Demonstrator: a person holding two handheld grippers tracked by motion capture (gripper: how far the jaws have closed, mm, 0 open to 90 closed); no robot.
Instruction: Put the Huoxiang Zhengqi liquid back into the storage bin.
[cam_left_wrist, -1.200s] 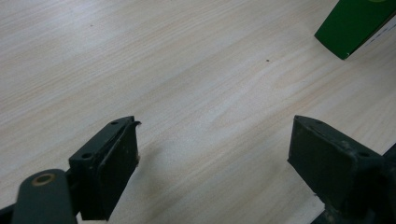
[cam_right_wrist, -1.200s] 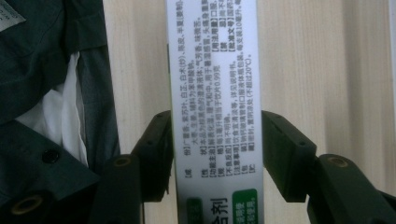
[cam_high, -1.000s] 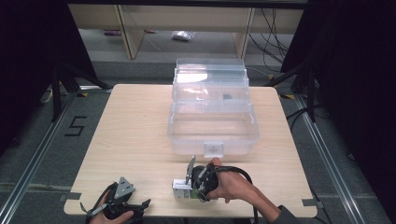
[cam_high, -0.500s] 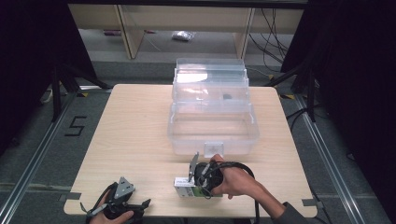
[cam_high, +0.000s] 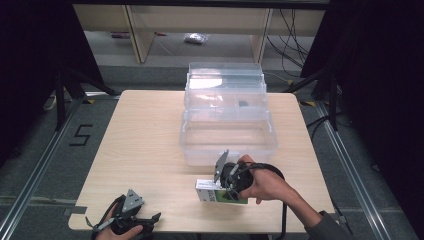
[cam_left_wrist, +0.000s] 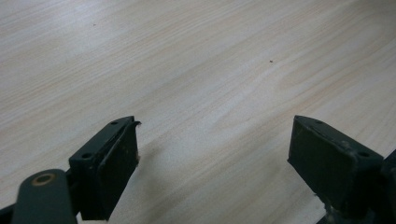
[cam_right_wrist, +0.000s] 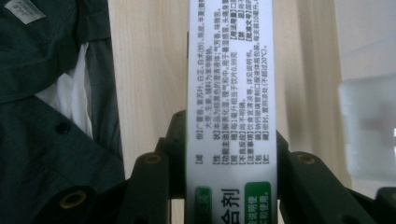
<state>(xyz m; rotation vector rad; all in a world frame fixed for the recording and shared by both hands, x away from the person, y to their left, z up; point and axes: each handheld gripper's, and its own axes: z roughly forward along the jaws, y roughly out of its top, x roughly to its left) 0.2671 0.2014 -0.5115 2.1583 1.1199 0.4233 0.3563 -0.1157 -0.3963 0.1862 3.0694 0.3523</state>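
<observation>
Light wooden table (cam_high: 150, 135), clear plastic tiered box (cam_high: 227, 120) standing toward its far edge

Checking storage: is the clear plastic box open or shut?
Open: the clear plastic box has its lid raised behind the tiers.

Worktop (cam_high: 150, 145): pale wood grain. Bin (cam_high: 227, 120): clear plastic. Box (cam_right_wrist: 231, 93): white, black print, green patches. Both claws black, left claw (cam_left_wrist: 215, 172), right claw (cam_right_wrist: 224, 186). Shirt (cam_right_wrist: 42, 121): dark green. Floor (cam_high: 50, 150) beside worktop: grey, black "5".
</observation>
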